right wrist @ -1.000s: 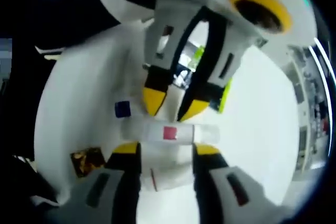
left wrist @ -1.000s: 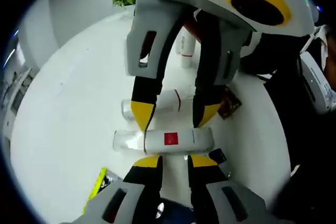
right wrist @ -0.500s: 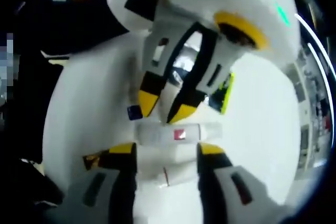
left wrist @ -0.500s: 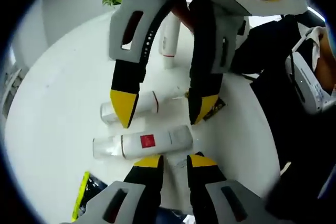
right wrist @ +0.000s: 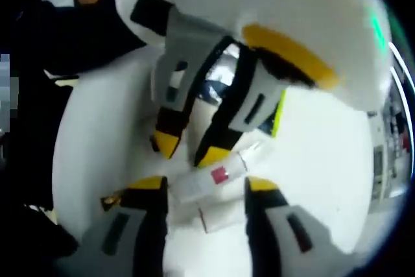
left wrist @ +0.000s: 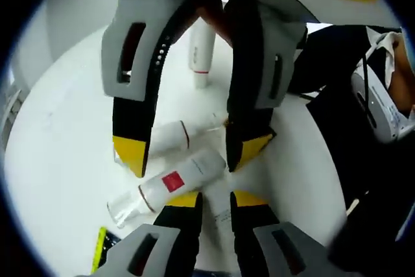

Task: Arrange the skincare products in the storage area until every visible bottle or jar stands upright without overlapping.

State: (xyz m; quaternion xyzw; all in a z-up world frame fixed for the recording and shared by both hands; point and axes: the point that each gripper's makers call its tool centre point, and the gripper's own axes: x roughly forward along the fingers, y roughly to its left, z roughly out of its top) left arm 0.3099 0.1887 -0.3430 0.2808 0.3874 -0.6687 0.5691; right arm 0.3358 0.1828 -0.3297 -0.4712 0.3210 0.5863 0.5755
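Note:
A white bottle with a red square label (left wrist: 172,183) lies slanted on the white table (left wrist: 58,160), its clear cap toward the lower left. The same bottle (right wrist: 211,176) sits between the wide-apart jaws of my right gripper (right wrist: 202,185), which is open. In the left gripper view that right gripper (left wrist: 189,152) comes down from above and straddles the bottle. My left gripper (left wrist: 215,200) stands open by a narrow gap, its tips just short of the bottle's white end. A second white bottle (left wrist: 172,135) lies behind it. A third bottle (left wrist: 202,56) stands upright farther back.
A yellow-green packet (left wrist: 100,257) lies near the table's edge, also seen as a yellow-green packet (right wrist: 280,115) in the right gripper view. A brown packet (right wrist: 110,200) lies beside my right gripper. A person in dark clothes (left wrist: 363,160) stands at the table's side.
The red-labelled bottle has turned from lying straight across to a slant. The right gripper has come lower and closer around it. The left gripper's gap is unchanged.

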